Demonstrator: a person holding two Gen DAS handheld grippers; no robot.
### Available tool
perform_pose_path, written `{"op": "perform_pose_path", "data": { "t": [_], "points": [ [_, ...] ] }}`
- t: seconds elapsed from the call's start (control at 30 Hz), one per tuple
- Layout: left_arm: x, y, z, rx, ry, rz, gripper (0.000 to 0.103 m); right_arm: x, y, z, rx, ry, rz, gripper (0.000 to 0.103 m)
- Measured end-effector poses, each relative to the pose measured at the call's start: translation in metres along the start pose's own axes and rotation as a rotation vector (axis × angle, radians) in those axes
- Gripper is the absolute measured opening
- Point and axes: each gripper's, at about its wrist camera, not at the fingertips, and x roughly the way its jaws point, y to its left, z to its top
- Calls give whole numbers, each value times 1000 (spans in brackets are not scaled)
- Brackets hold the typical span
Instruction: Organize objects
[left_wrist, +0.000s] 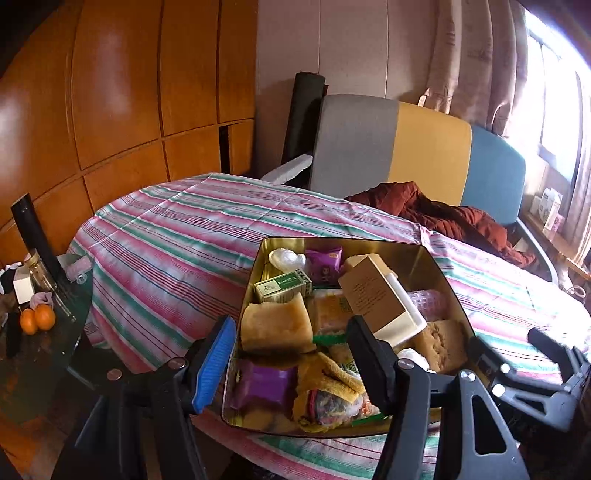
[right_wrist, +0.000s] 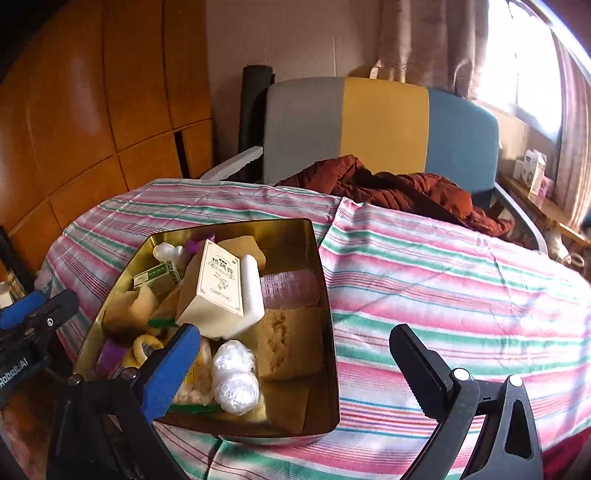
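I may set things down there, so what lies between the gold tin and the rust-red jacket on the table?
Only bare striped tablecloth. The right wrist view shows nothing between the gold tin and the jacket.

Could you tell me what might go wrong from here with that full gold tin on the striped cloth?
1. The cream box lies tilted on top of the heap in the gold tin; a nudge may tip it out.
2. The tin sits near the table's front edge on the loose striped cloth; dragging the cloth could shift it off.
3. The open left gripper hangs over packed items, so closing may catch several.
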Motion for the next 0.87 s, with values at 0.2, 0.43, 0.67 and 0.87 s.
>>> {"op": "perform_pose_path", "data": {
  "t": [0.2, 0.43, 0.67, 0.87],
  "points": [
    [7, -2, -2, 1, 29, -29, 63, 6, 7, -12, -8, 46, 20, 103],
    [14, 0, -4, -10, 57, -32, 63, 9, 15, -14, -33, 49, 26, 103],
    [16, -2, -7, 20, 46, 2, 63, 14, 18, -14, -44, 67, 27, 103],
    [16, 0, -6, 16, 43, -7, 63, 15, 19, -15, -50, 68, 27, 103]
  ]
}}
